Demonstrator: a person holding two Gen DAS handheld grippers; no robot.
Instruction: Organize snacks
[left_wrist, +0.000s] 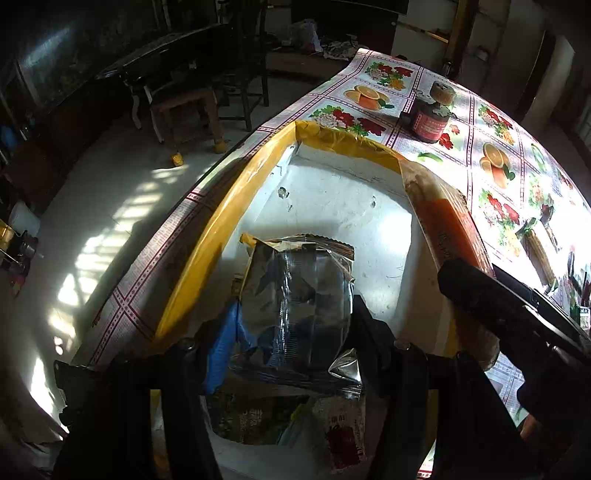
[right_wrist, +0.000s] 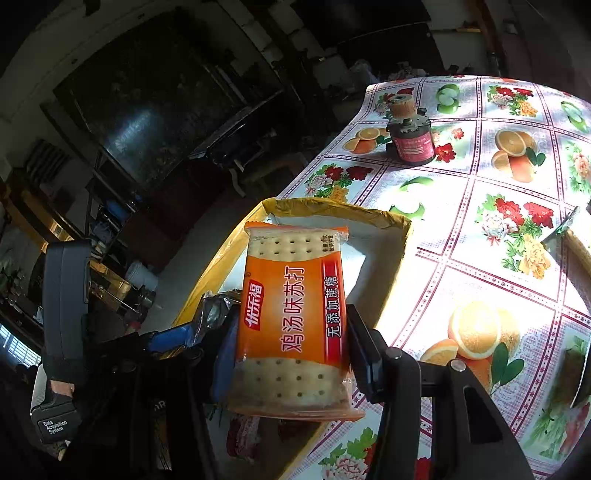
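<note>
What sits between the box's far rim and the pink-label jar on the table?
Nothing: only bare flowered tablecloth separates the yellow-taped box from the jar. Right wrist view shows it best.

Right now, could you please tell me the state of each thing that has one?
Left gripper: shut on silver packet, over the box.
Right gripper: shut on cracker pack, sealed.
Box: open, snacks inside.
Jar: upright on table.
</note>
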